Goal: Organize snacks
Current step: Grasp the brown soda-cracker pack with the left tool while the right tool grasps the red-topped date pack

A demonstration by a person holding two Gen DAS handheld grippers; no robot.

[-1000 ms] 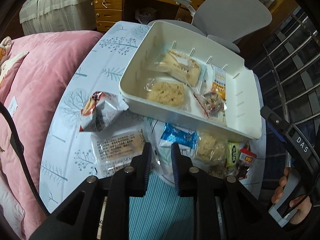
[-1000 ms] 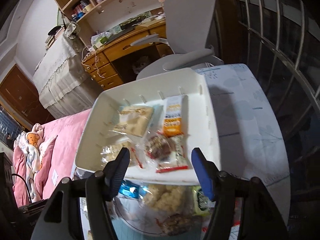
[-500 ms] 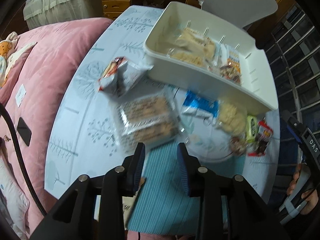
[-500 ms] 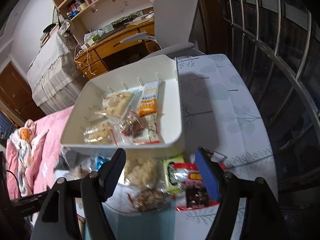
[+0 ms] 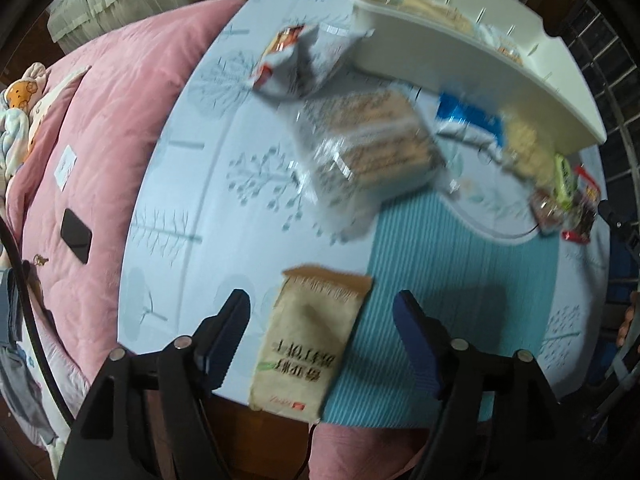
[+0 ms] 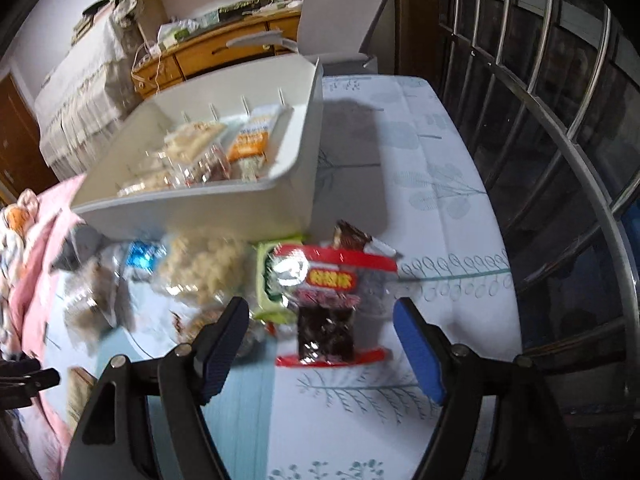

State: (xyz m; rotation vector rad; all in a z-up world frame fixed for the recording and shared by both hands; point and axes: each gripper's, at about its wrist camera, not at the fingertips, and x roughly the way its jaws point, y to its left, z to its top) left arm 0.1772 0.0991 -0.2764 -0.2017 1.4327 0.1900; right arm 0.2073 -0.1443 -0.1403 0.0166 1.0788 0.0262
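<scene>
The white bin (image 6: 224,208) at upper left blurs its snacks. Its tabletop (image 5: 180,208) pile smears too. The tan packet (image 5: 308,344) lies between the left gripper (image 5: 322,320) fingers, newly widened. The right gripper (image 6: 322,322) fingers straddle the red-edged packet (image 6: 326,312), untouched.

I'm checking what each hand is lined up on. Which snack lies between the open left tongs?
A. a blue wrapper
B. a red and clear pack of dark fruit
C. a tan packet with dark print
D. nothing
C: the tan packet lies flat on the table between the open left tongs, untouched.
</scene>
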